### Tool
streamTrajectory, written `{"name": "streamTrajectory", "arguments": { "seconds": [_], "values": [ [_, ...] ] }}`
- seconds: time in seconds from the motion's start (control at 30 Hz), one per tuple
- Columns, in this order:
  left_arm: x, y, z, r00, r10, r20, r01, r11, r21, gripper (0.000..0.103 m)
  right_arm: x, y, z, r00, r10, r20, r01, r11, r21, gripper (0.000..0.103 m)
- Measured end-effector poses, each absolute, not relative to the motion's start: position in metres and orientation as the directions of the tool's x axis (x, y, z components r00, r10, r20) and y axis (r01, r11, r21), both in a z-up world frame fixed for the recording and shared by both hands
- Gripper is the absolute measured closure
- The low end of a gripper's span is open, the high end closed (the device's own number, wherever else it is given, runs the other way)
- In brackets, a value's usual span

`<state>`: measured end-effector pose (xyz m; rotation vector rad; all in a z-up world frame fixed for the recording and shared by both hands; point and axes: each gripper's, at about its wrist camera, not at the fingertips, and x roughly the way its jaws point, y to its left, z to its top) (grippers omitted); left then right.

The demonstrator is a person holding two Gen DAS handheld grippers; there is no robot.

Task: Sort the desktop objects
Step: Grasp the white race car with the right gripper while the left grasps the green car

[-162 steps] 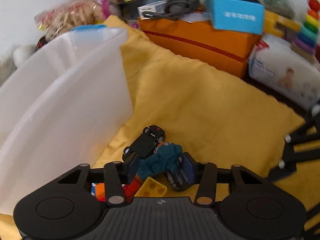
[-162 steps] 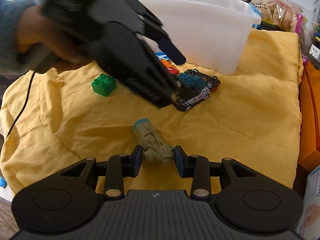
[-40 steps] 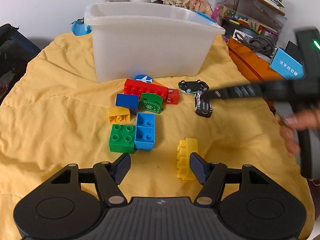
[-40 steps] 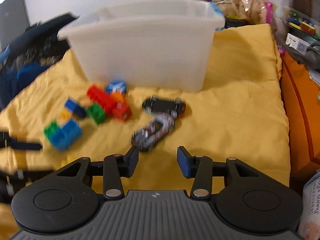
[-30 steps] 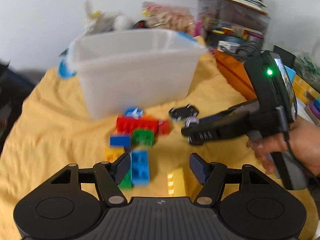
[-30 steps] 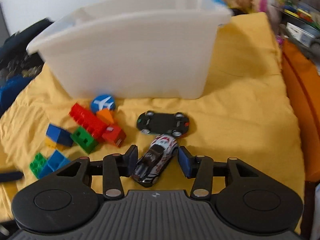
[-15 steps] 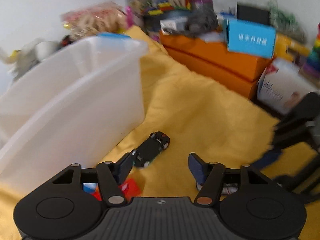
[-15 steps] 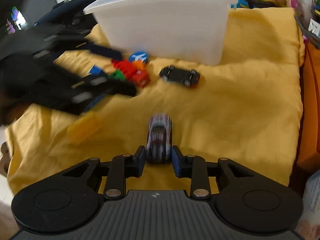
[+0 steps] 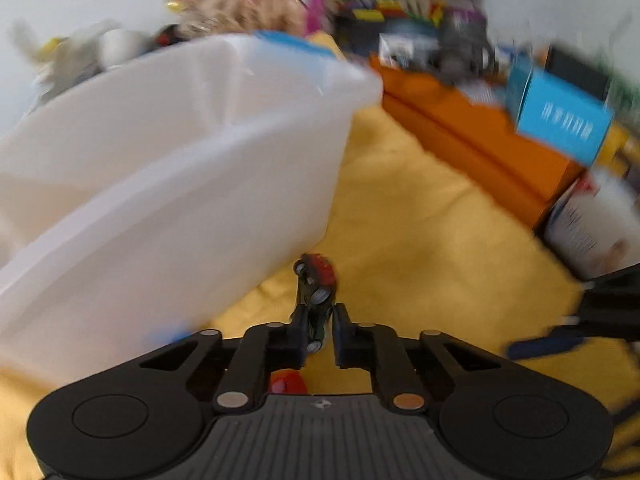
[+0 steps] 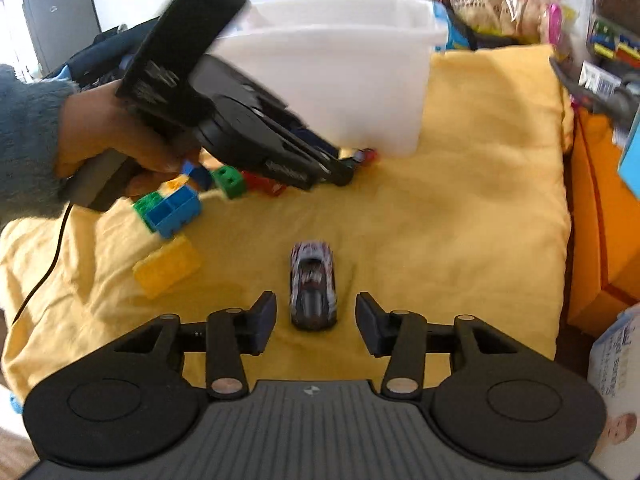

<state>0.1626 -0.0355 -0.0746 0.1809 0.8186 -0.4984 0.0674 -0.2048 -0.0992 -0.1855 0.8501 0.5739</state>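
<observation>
My left gripper (image 9: 318,330) is shut on a black toy car (image 9: 316,288) with a red end, right beside the white plastic bin (image 9: 168,168). In the right wrist view the left gripper (image 10: 344,170) reaches to the bin's (image 10: 352,80) front wall, where the car's red end (image 10: 366,156) shows. My right gripper (image 10: 316,322) is open, and a silver and purple toy car (image 10: 312,284) rests on the yellow cloth (image 10: 440,220) between its fingers. Several bricks lie at the left: yellow (image 10: 166,266), blue (image 10: 174,210), green (image 10: 230,180).
An orange box (image 9: 472,140) with a blue carton (image 9: 560,124) on it borders the cloth on the right. A white packet (image 9: 592,224) stands beside it. Snack bags (image 10: 504,12) and clutter stand behind the bin. The right gripper (image 9: 576,320) shows at the right edge.
My left gripper has closed on the black car, which now stands on its side. My right gripper has opened and let go of the silver car on the cloth.
</observation>
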Motion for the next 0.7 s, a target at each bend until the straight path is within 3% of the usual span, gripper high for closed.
{"name": "streamTrajectory", "arguments": {
  "seconds": [0.13, 0.23, 0.4, 0.53, 0.6, 0.7],
  "values": [
    [0.104, -0.004, -0.045, 0.616, -0.415, -0.669, 0.433, 0.889, -0.153, 0.091, 0.079, -0.197, -0.108, 0.548, 0.359, -0.756, -0.543, 0.84, 0.005, 0.054],
    [0.058, 0.014, -0.038, 0.623, -0.436, -0.65, 0.374, 0.895, -0.243, 0.091, 0.082, -0.198, -0.107, 0.551, 0.387, -0.739, -0.535, 0.844, 0.043, 0.053],
    [0.006, 0.045, -0.062, 0.608, -0.423, -0.672, 0.212, 0.902, -0.376, 0.091, 0.086, -0.195, -0.111, 0.554, 0.39, -0.736, -0.54, 0.841, 0.04, 0.048],
    [-0.011, 0.056, -0.088, 0.592, -0.375, -0.714, 0.119, 0.916, -0.382, 0.09, 0.09, -0.187, -0.118, 0.546, 0.375, -0.749, -0.549, 0.836, 0.019, 0.046],
    [-0.013, 0.055, -0.088, 0.592, -0.379, -0.711, 0.128, 0.916, -0.381, 0.088, 0.092, -0.186, -0.124, 0.538, 0.349, -0.767, -0.545, 0.838, 0.0, 0.048],
    [-0.005, 0.038, -0.077, 0.602, -0.384, -0.7, 0.201, 0.921, -0.333, 0.07, 0.09, -0.189, -0.122, 0.534, 0.36, -0.765, -0.552, 0.834, 0.006, 0.07]
  ]
}}
